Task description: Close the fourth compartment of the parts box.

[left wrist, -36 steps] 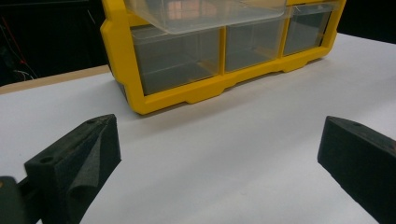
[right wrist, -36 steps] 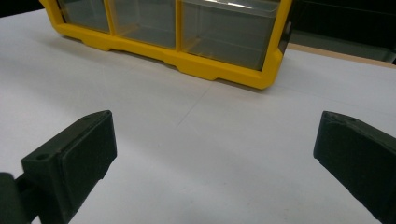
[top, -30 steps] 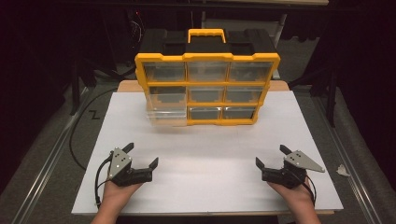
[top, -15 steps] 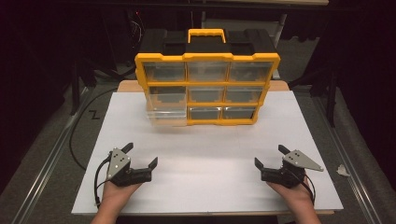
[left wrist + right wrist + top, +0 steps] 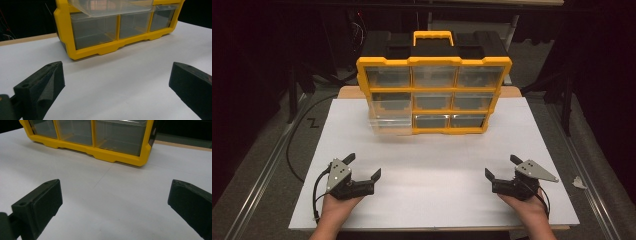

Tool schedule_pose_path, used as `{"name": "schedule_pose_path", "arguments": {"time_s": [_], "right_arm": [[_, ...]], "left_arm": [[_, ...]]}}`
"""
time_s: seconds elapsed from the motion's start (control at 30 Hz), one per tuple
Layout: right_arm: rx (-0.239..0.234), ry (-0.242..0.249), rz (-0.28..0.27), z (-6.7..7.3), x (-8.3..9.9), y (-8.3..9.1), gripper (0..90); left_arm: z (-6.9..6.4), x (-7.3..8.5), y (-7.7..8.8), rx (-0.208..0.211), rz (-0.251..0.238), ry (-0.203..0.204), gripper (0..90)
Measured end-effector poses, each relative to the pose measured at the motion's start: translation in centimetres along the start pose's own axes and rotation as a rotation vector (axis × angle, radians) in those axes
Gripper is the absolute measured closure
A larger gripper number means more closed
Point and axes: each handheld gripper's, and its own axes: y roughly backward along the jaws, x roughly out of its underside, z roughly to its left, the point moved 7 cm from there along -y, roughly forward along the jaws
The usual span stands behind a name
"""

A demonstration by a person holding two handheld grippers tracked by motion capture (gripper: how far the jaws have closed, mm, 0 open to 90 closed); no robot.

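Both tongs, left [image 5: 363, 166] and right [image 5: 501, 166], rested wide apart and empty on the white table [image 5: 432, 165], near the yellow drawer organizer [image 5: 433, 95].

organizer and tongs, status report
Left tongs open, empty, on white sheet. Right tongs same. Organizer upright at far end, one left drawer pulled out. Nothing between.

The organizer [image 5: 434, 90] is showing glossy yellow plastic framing with clear plastic drawers [image 5: 93, 32]. The counter [image 5: 432, 175] is looking matt, smooth and white, and each claw's pads [image 5: 47, 200] are appearing matt black and foam-like.
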Motion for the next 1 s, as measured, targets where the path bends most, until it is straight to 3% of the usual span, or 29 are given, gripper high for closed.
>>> {"name": "schedule_pose_path", "arguments": {"time_s": [1.0], "right_arm": [[-0.008,-0.013,0.005,0.21,0.01,-0.15,0.7]], "left_arm": [[0.34,-0.07,0.5,-0.018,-0.003,0.016,17.0]]}}
